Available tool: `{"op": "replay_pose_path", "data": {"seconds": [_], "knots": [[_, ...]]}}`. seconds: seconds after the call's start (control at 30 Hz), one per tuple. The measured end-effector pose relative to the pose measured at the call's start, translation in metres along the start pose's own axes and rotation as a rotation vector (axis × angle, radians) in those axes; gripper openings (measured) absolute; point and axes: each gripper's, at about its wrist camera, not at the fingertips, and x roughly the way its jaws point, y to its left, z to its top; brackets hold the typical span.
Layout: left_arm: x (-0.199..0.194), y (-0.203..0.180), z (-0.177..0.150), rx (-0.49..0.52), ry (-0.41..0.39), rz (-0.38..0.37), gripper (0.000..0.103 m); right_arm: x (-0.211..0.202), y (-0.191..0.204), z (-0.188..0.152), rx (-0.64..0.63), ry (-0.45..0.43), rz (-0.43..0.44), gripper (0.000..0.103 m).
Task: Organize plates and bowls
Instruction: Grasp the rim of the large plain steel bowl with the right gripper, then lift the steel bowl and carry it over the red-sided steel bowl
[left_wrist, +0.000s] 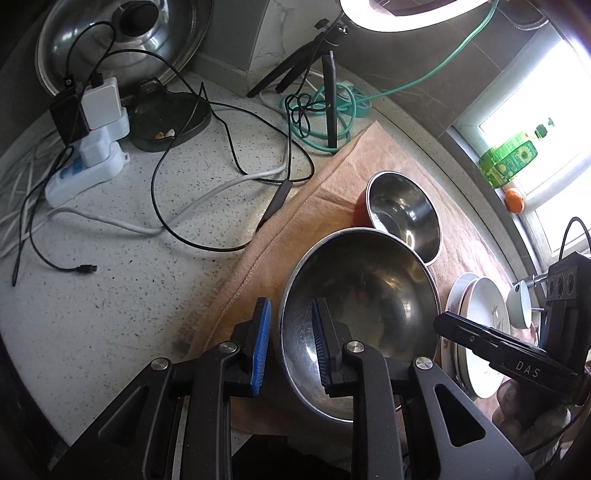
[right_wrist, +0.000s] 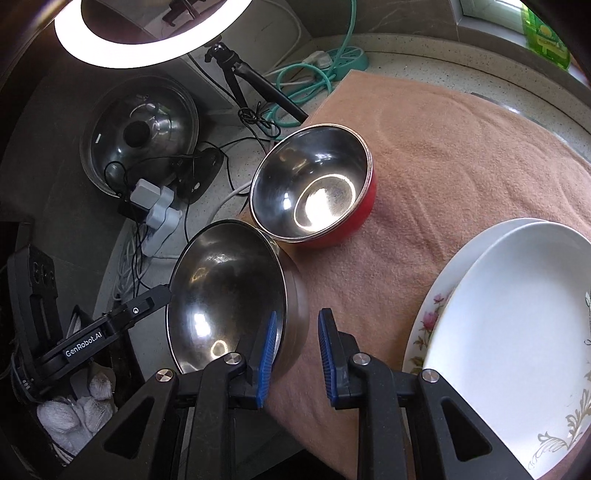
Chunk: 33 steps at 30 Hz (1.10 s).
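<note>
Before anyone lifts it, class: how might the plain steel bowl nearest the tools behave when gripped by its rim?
The steel bowl looks thin-walled, so probably light. Its polished, reflective surface may slip between pads. Its rounded body already leans on the towel, so it could rock or tip if pushed.

On the towel (right_wrist: 443, 155) covering the tabletop (left_wrist: 129, 295), the large bowl (right_wrist: 225, 291) touches the small bowl (right_wrist: 314, 192) behind it, stacked plates (right_wrist: 509, 317) lying to their right.
</note>
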Motion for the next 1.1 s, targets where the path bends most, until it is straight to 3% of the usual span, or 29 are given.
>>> {"op": "replay_pose_path", "data": {"seconds": [0.3, 0.4, 0.57, 1.1], "knots": [[0.011, 0.0, 0.0, -0.007, 0.021, -0.001, 0.017, 0.018, 0.001, 0.002, -0.002, 0.03, -0.01, 0.02], [0.012, 0.003, 0.001, -0.017, 0.024, -0.007, 0.013, 0.02, 0.003, 0.003, -0.013, 0.037, -0.007, 0.013], [0.013, 0.003, -0.001, -0.027, 0.026, -0.003, 0.012, 0.019, 0.006, 0.004, -0.026, 0.038, -0.022, 0.012], [0.008, -0.032, -0.013, 0.027, 0.038, -0.037, 0.012, -0.003, -0.021, -0.004, 0.022, 0.039, -0.052, 0.012]]}}
